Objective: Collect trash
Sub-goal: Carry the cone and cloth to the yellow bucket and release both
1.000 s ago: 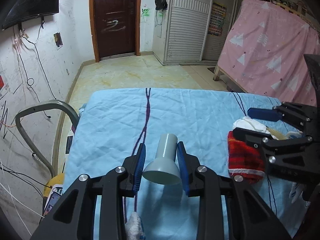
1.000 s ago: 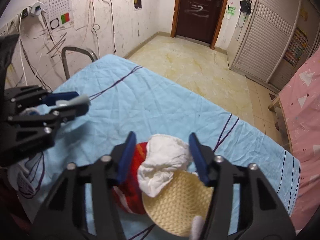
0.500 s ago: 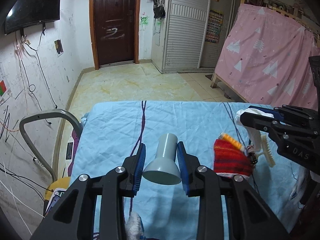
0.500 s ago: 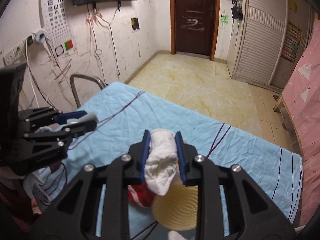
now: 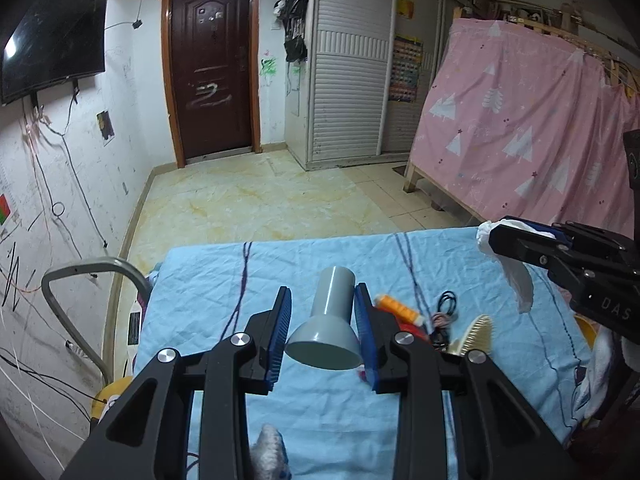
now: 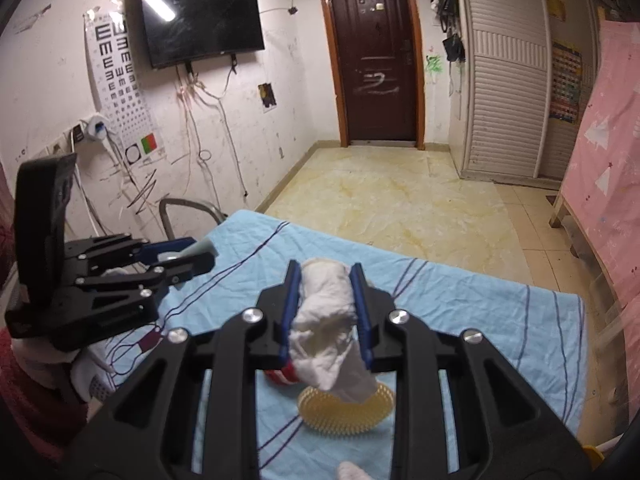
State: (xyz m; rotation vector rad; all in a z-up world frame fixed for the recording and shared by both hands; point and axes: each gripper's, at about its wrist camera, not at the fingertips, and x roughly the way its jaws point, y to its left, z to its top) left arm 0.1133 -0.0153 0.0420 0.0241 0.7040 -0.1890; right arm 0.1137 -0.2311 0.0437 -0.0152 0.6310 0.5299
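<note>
Crumpled white tissue is the trash here, and we've got it pinched between the blue pads of the right hand-held gripper, up off the blue sheet. Its long axis runs along the fingers, tail dangling below them over the yellow bristly brush. From the left camera the tissue hangs at the far right, well apart from the left hand-held gripper. That one is closed on a grey funnel-shaped plastic piece, wide end toward the camera.

So both hands are full, and we'd guess the next move is carrying stuff off to a bin, which we can't see anywhere. The sheet's far edge is close ahead with open tiled floor beyond, plenty of room. An orange spool and a black cord lie just right of the left gripper.
</note>
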